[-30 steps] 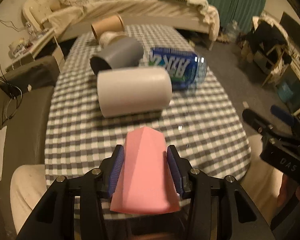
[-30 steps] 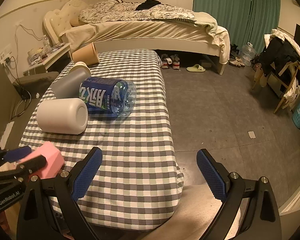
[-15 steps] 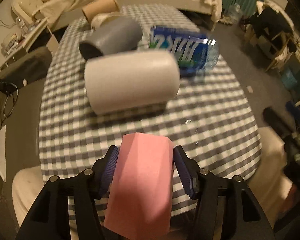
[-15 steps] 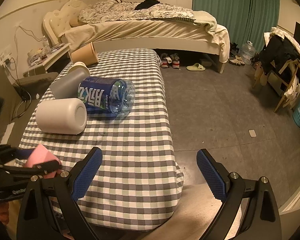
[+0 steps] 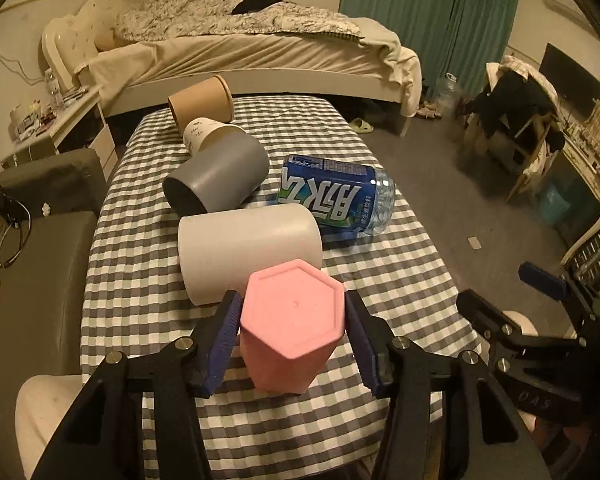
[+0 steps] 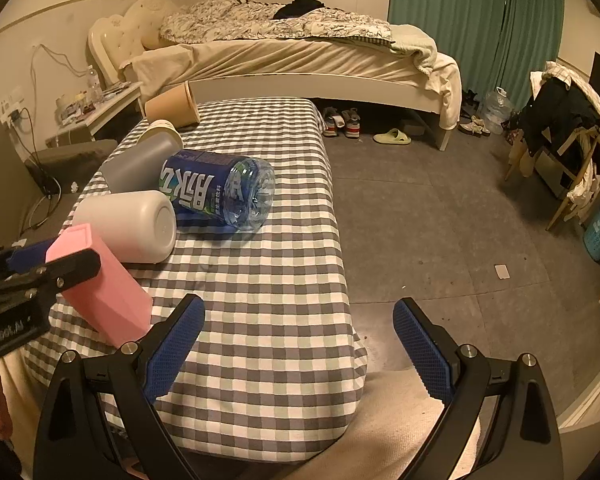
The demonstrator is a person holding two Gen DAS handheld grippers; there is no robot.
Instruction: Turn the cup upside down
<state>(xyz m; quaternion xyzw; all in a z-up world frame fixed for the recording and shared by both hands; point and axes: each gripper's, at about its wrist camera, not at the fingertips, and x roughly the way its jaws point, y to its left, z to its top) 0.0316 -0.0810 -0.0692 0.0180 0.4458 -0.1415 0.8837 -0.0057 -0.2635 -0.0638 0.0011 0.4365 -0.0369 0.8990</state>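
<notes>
A pink hexagonal cup (image 5: 292,328) stands base up and a little tilted on the checked table (image 5: 380,288), near its front edge. My left gripper (image 5: 292,336) has a blue pad on each side of the cup, with a thin gap showing, so I cannot tell whether it still grips. In the right wrist view the cup (image 6: 104,292) leans at the left, with the left gripper (image 6: 32,272) against it. My right gripper (image 6: 296,344) is open and empty, over the table's front right corner.
Behind the pink cup lie a white cup (image 5: 248,248), a grey cup (image 5: 220,176), a paper cup (image 5: 204,132), a brown cup (image 5: 200,100) and a blue-labelled bottle (image 5: 336,196). A bed (image 6: 300,56) stands beyond. Floor lies to the right.
The pink cup has turned over in the left gripper from lying along the fingers to base up on the table. The right gripper has stayed in place, open.
</notes>
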